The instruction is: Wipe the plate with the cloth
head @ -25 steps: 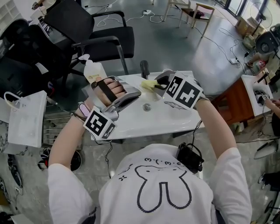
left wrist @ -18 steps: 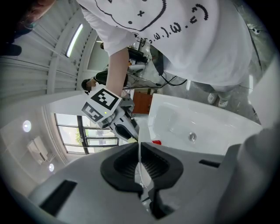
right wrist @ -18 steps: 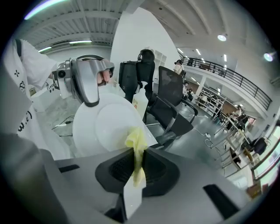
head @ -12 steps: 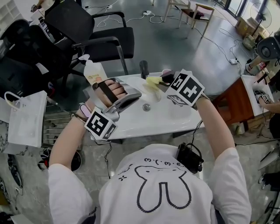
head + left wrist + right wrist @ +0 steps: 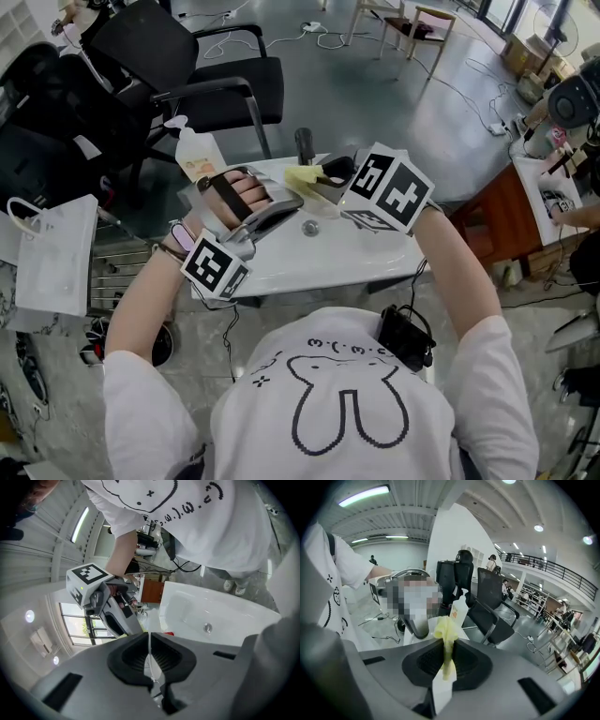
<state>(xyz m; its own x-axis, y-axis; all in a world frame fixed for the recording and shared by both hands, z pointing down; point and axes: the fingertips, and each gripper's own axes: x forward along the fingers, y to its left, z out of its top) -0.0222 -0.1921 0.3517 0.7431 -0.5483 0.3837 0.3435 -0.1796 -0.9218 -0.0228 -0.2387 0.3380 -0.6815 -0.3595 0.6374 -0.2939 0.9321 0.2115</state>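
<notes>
- The plate (image 5: 150,665) is showing edge-on as a thin white line, pinched between the pressed-together jaws of the left gripper (image 5: 150,641).
- The yellow cloth (image 5: 446,627) is bunching out past the right gripper (image 5: 446,645), whose jaws are pinching it, just beside the left gripper's tip.
- Both grippers are hovering over the far part of a white table (image 5: 375,258) with a drain (image 5: 309,228).
- A spray bottle (image 5: 192,150) is standing at its far left corner, black chairs (image 5: 220,80) beyond.

- White basin-like tabletop (image 5: 375,258), with a round metal drain (image 5: 309,227) near its middle.
- Pump bottle (image 5: 194,150) stands at the far left corner, well left of the drain.
- Dark upright post (image 5: 303,145) at the far edge, straight beyond the drain.
</notes>
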